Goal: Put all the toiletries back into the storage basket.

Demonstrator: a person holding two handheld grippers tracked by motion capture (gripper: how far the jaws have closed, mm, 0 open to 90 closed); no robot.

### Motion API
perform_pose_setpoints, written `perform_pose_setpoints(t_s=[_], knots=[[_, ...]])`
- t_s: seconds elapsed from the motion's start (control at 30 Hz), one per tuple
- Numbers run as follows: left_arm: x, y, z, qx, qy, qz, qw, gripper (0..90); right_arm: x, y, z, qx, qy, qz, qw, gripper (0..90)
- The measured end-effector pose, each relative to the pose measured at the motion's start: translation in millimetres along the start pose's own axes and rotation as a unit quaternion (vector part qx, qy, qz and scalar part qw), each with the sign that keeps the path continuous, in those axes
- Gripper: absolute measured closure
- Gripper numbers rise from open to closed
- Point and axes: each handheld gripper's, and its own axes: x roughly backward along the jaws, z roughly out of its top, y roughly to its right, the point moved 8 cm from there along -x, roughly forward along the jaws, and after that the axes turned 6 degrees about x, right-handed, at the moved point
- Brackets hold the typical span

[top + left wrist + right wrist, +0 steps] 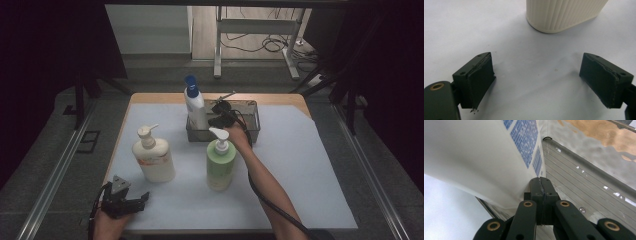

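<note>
From the high view, the right gripper hangs over the metal tray, the upright blue-capped bottle touching at its nine o'clock. The left gripper has jaws spread, the cream bottle at twelve. The right gripper view shows jaws pressed together, empty, beside the bottle's wall.
</note>
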Motion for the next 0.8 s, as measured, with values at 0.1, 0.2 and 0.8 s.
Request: perform_pose_setpoints(t_s=[0.1, 0.2, 0.8], knots=[[0.0, 0.0, 0.0, 0.0, 0.0, 0.0, 1.0, 11.7, 0.0, -0.1, 0.1, 0.0, 0.0, 0.0, 1.0, 89.9], [0.0, 0.0, 0.0, 0.0, 0.0, 0.001, 1.0, 11.8, 0.0, -0.2, 0.0, -0.001, 0.0, 0.004, 1.0, 89.9], [0.0, 0.0, 0.1, 0.0, 0.0, 0.0, 1.0, 11.7, -7.7, -12.5, 1.3, 0.022, -0.001, 0.027, 0.9994, 89.4]])
